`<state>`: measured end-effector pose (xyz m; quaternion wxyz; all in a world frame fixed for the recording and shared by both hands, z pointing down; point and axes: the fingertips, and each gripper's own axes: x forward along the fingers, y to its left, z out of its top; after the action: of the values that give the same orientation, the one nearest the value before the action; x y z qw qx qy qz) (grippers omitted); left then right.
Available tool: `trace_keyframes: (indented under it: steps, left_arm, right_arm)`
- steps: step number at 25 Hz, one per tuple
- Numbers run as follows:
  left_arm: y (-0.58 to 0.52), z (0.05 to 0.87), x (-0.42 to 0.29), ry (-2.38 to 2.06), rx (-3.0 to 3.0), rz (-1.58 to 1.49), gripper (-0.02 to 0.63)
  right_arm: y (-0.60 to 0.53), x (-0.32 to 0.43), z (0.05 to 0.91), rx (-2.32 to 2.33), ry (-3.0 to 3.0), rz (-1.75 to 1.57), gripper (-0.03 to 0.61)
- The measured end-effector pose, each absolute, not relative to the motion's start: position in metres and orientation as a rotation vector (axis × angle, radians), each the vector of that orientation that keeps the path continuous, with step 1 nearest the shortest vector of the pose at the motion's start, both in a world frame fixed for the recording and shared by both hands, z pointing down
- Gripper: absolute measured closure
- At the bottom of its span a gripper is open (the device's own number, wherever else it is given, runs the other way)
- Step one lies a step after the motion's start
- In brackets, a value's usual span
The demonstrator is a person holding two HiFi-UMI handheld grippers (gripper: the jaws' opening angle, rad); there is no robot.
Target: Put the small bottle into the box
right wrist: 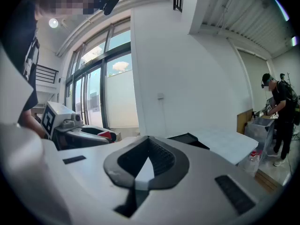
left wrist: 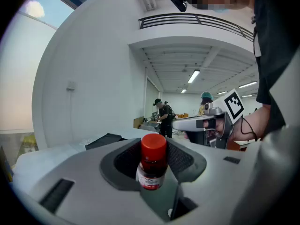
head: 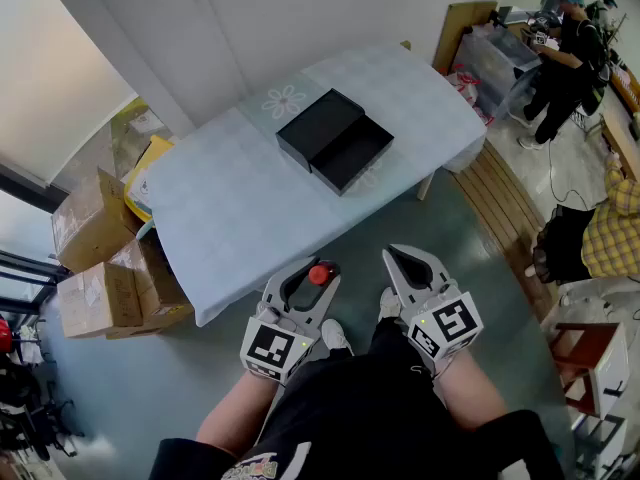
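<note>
A small bottle (head: 320, 274) with a red cap and a white label stands upright between the jaws of my left gripper (head: 318, 280), which is shut on it. It fills the middle of the left gripper view, bottle (left wrist: 152, 161). My right gripper (head: 404, 260) is held beside it, shut and empty, its tips meeting (right wrist: 149, 140). Both grippers hang above the floor, short of the near edge of the table (head: 230, 218). The black box (head: 335, 140) lies open on the table's far half, its lid next to it. Both gripper views show the box (left wrist: 105, 140) (right wrist: 187, 138) ahead.
Several cardboard boxes (head: 95, 258) are stacked on the floor left of the table. A person (head: 565, 58) stands at a bench at the far right. A slatted wooden panel (head: 500, 203) lies right of the table, and a white cabinet (head: 600, 343) is at the lower right.
</note>
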<state>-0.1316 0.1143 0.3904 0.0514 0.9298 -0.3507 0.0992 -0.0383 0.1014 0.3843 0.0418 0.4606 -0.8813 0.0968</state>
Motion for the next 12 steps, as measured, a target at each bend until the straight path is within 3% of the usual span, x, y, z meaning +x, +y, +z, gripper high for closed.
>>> trace_keyframes:
  steps: [12]
  left_arm:
    - [0.1157, 0.3883, -0.1238, -1.059, 2.848, 0.277, 0.456]
  right_arm:
    - [0.1043, -0.0368, 0.3778, 1.391, -2.728, 0.266, 0.569]
